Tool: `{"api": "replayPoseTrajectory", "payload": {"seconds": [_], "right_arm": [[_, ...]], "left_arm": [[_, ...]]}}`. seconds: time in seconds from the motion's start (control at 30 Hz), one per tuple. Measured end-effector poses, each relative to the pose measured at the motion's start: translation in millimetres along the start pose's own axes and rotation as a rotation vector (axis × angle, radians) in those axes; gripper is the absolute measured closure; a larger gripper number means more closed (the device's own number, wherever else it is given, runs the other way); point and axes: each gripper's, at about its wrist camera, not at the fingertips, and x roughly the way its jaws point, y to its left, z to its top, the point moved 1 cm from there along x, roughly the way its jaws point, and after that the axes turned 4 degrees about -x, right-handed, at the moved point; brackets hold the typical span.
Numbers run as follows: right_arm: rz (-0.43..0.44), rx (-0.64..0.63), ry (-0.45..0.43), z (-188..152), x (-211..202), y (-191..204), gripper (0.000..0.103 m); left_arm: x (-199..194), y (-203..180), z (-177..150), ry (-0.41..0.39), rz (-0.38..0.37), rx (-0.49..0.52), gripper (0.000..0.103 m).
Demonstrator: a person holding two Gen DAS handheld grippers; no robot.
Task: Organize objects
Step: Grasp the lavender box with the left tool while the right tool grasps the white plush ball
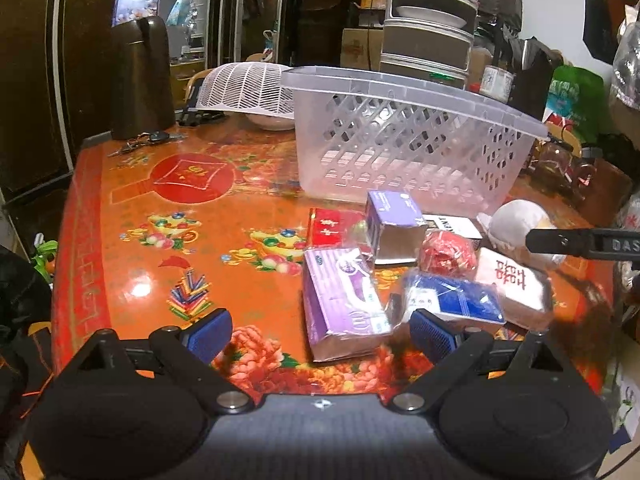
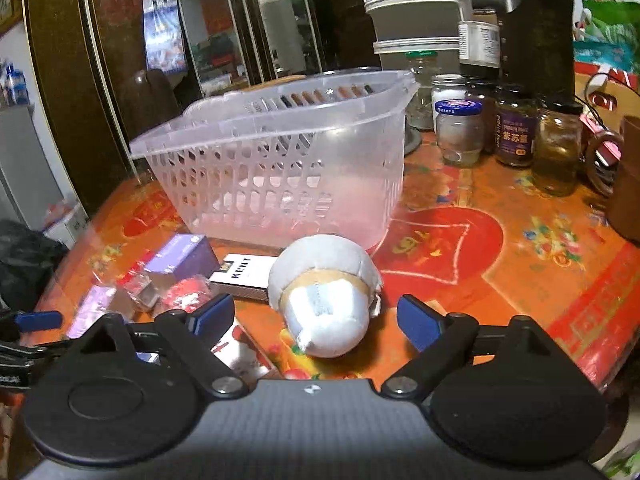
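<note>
Gaping wide, right gripper [image 2: 316, 318] flanks soft rounded plush toy [image 2: 324, 300].

Counted ahead of the left hand-held gripper: one clear basket [image 1: 408, 140], two purple boxes [image 1: 394, 220], one red box [image 1: 330, 228], one red wrapped bundle [image 1: 448, 254], one blue packet [image 1: 456, 300], one white plush toy [image 1: 516, 224]. Beyond the right hand-held gripper, counted six glass jars [image 2: 456, 130], one Kent pack [image 2: 244, 274].
</note>
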Motion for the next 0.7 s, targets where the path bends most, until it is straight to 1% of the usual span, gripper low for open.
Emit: {"api": "replayPoseTrajectory", "payload": {"seconds": [0.07, 0.17, 0.23, 0.3, 0.37, 0.4, 0.53, 0.57, 0.6, 0.63, 0.67, 0.7], "right_arm": [[0.008, 0.009, 0.013, 2, 6, 0, 0.018], [-0.008, -0.011, 0.020, 6, 15, 5, 0.020], [-0.022, -0.026, 0.027, 7, 19, 6, 0.020], [-0.033, -0.032, 0.031, 8, 21, 6, 0.023], [-0.042, -0.035, 0.036, 8, 21, 5, 0.027], [-0.044, -0.032, 0.042, 8, 21, 4, 0.028], [-0.038, -0.023, 0.057, 4, 21, 1, 0.029], [-0.037, -0.025, 0.054, 4, 21, 1, 0.031], [-0.040, -0.027, 0.050, 3, 20, 1, 0.033], [-0.042, -0.032, 0.052, 4, 19, 2, 0.034], [-0.040, -0.034, 0.052, 4, 19, 2, 0.035], [-0.041, -0.036, 0.052, 4, 18, 2, 0.035]], "left_arm": [[3, 1, -1, 0.010, 0.010, -0.004, 0.005], [8, 2, 0, 0.025, 0.025, -0.016, 0.010], [12, -2, 2, 0.033, 0.019, 0.003, 0.010], [17, -7, 2, 0.046, 0.025, 0.020, 0.017], [20, -10, 3, 0.045, 0.035, 0.031, 0.018], [21, -12, 4, 0.044, 0.039, 0.034, 0.020], [23, -17, 4, 0.044, 0.053, 0.055, 0.023], [23, -17, 4, 0.041, 0.053, 0.056, 0.028], [22, -17, 5, 0.036, 0.053, 0.055, 0.036], [22, -17, 5, 0.031, 0.057, 0.055, 0.042], [21, -17, 5, 0.026, 0.059, 0.057, 0.051], [20, -18, 5, 0.023, 0.058, 0.057, 0.055]]}}
